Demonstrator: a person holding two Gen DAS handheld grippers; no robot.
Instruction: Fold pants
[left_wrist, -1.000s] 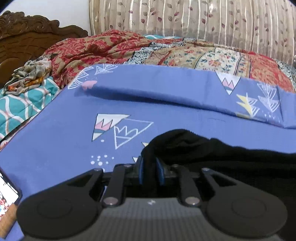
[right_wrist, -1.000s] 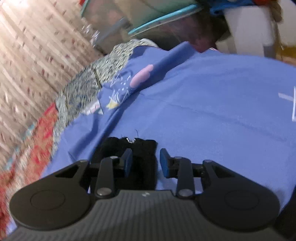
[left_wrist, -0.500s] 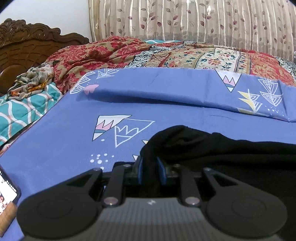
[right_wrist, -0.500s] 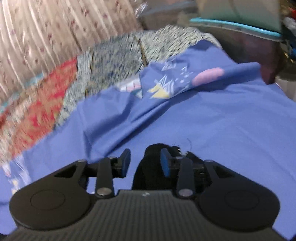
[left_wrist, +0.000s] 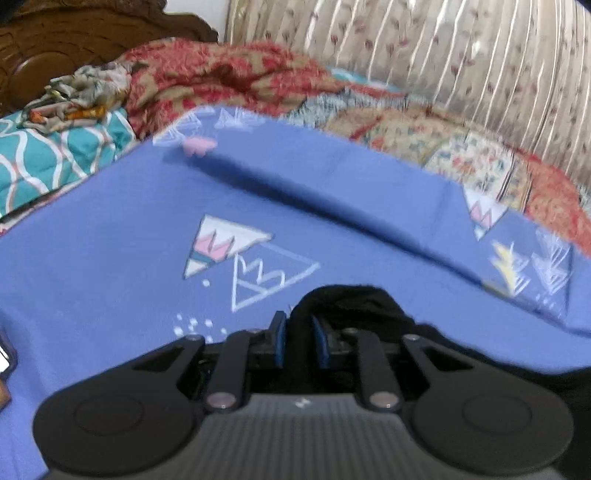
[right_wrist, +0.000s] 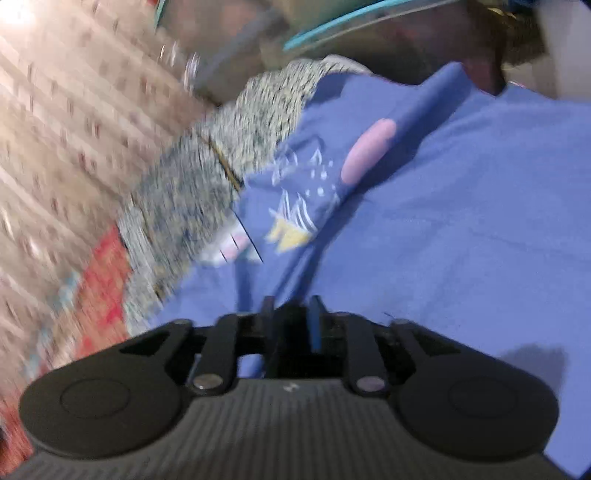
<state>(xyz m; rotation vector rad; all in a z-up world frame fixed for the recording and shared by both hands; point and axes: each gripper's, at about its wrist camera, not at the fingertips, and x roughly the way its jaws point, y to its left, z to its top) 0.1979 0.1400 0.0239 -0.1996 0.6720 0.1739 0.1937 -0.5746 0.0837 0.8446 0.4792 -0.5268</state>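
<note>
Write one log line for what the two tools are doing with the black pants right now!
left tool: shut on black pants | right tool: shut on black pants | surface: blue bedsheet

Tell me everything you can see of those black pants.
The black pants look like soft, matte knit fabric. In the left view a bunched fold is pinched in the left gripper, the rest trailing right over the blue patterned bedsheet. In the right view, only dark cloth shows inside the right gripper.

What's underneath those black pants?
The black pants, pinched by the left gripper, lie on a blue bedsheet. What the fabric itself covers stays hidden.
</note>
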